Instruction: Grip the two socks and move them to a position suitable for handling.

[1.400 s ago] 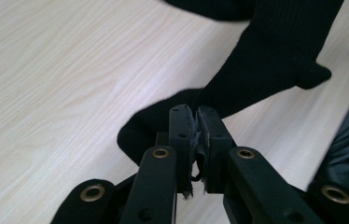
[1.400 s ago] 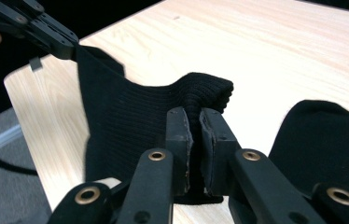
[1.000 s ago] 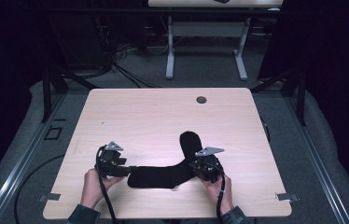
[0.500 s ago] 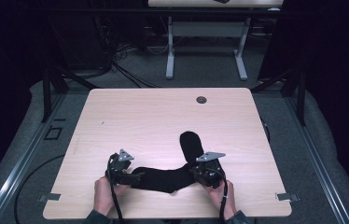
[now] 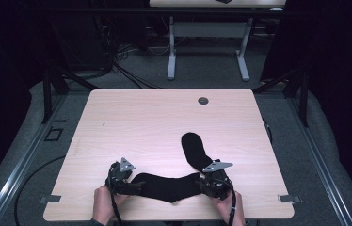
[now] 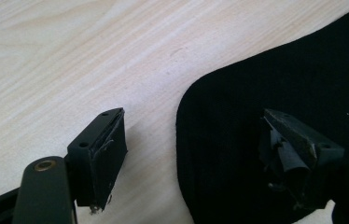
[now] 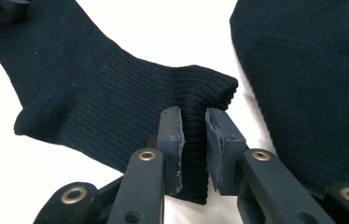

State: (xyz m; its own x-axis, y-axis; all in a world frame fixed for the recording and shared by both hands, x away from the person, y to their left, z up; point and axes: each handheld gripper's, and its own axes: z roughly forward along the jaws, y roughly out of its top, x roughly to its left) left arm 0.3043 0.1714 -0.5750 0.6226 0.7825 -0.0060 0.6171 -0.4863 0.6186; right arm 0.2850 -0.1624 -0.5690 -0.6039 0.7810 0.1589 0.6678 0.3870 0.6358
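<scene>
Left gripper point(image 6: 191, 154) spread wide over one end of the black sock point(image 5: 169, 186) on the bench point(image 5: 164, 122); right gripper point(image 7: 192, 140), just easing open, pinches a fold.

**Count around the table: pairs of nearly everything**

One wooden table point(image 5: 164, 117) carries two black socks: a flat sock point(image 5: 167, 188) along its near edge and an angled sock point(image 5: 194, 149) just beyond that one's right end. There are two grippers at that edge, the left gripper point(image 5: 135, 187) and the right gripper point(image 5: 202, 185). Each has two jaws that have just been opening, the left pair astride the flat sock's end and the right pair around a fold of it. Two hands point(image 5: 102, 205) point(image 5: 226, 208) hold them. The tabletop has one round grommet point(image 5: 203, 100), two metal brackets point(image 5: 49, 199) sit at its near corners, and one second table point(image 5: 212, 2) stands behind it.
</scene>
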